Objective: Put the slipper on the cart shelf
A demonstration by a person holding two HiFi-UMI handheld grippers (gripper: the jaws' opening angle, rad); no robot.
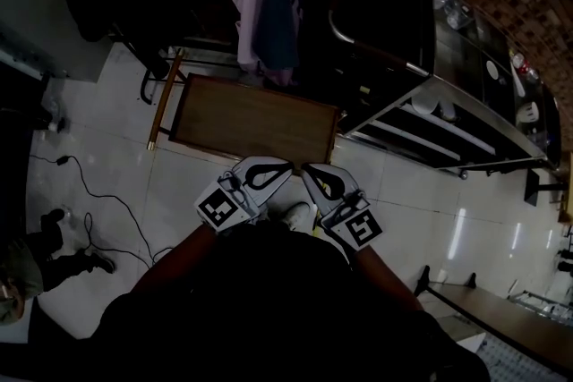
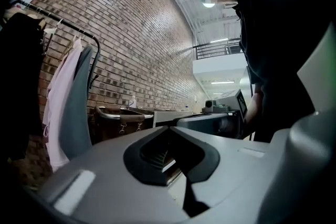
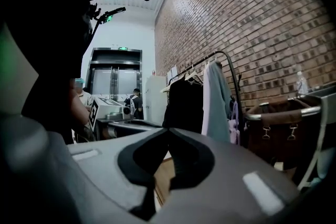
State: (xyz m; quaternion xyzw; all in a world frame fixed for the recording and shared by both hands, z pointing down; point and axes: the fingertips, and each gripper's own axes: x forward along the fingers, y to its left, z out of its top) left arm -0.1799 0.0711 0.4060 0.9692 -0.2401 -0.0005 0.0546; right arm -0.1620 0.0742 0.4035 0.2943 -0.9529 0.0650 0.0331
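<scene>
In the head view both grippers are held close to my body over the white tiled floor, tips nearly touching each other. The left gripper (image 1: 282, 168) (image 2: 169, 128) has its jaws together with nothing between them. My right gripper (image 1: 309, 172) (image 3: 168, 130) is shut and empty as well. A pale shape (image 1: 295, 215) lies on the floor just below them; I cannot tell whether it is the slipper. The steel cart (image 1: 430, 125) with its shelves stands to the right, beside a dark bin with a metal handle (image 2: 123, 118) (image 3: 278, 128).
A low wooden table (image 1: 255, 125) stands straight ahead of the grippers. Behind it a clothes rack (image 1: 260, 4) with hanging garments lines the brick wall. A cable (image 1: 98, 201) trails over the floor at the left, near another person's legs (image 1: 54, 246). A bench (image 1: 501, 309) stands at the lower right.
</scene>
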